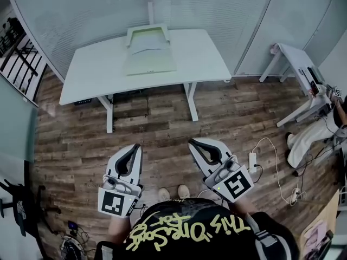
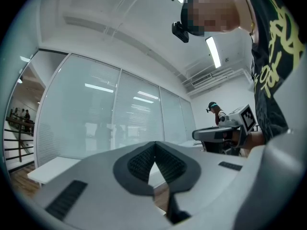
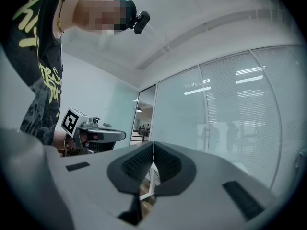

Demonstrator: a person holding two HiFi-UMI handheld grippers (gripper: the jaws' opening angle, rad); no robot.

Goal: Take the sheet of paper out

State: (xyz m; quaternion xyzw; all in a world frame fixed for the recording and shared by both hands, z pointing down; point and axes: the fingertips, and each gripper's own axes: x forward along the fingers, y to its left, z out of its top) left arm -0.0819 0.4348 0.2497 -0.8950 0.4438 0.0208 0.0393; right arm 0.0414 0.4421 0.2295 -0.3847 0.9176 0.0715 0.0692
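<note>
In the upper middle of the head view I see a white surface [image 1: 209, 58]. On it lies a pale green folder [image 1: 152, 64], flat, and what seems a whitish sheet of paper [image 1: 147, 47] goes across its middle; it is too far away to tell its edges. My left tongs [image 1: 135, 147] and right tongs [image 1: 192, 142] are low in the frame over the wooden floor [image 1: 162, 112], well apart from the surface. Both are closed tip to tip, with nothing between.
</note>
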